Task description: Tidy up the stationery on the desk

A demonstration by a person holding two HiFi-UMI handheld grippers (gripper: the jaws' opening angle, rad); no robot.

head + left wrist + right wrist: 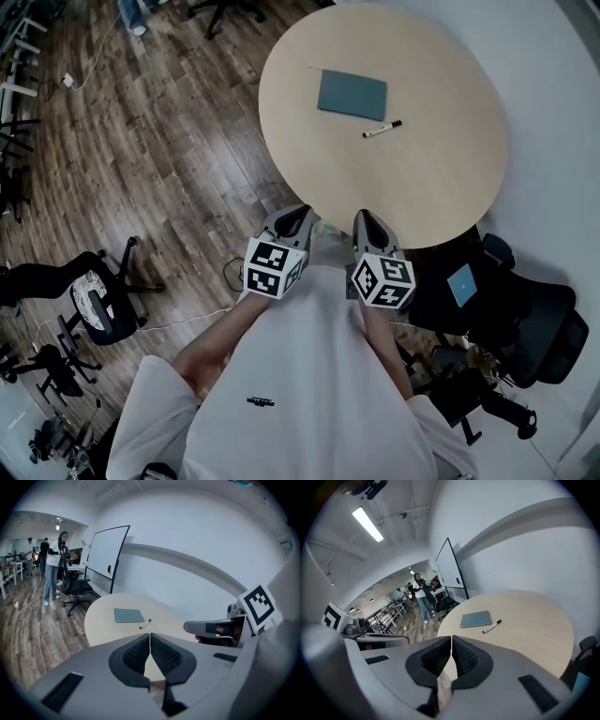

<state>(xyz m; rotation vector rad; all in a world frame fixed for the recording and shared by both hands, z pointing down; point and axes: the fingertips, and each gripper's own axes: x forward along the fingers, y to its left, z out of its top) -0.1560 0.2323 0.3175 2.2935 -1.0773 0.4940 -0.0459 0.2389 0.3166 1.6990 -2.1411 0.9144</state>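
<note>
Out on the far half of the round worktop point(441, 197) sits a teal notebook point(352, 95), lying flat and closed. Right by its near corner lies a marker point(382, 128), white barrel with a dark cap, set at an angle. The right gripper view shows a thin sliver of gap between the two, so they're close but not touching.

Both tools are well apart from that stuff, held in close to the person's white shirt point(300, 394) at the near side of the worktop. The left tongs point(150, 639) are closed up, ribbed dark pads meeting tip to tip. The only thing showing in the little opening under the tips is a bit of pale worktop. The right tongs point(452, 641) are the same deal, with pads pressed together at the tips and nothing gripped.

From the head view the two sit side by side, near each other but not touching, each with a black-and-white tag cube point(275, 267) facing up at the camera. The left one hangs roughly at the worktop's edge with dark wood floor point(141, 141) beside it, and the right one is over the rim.

Further out, a black office chair point(525, 319) is parked by the worktop's right side. A whiteboard point(105, 557) stands by the white wall past the worktop. A person point(54, 566) in a light top stands on the floor beyond it.
</note>
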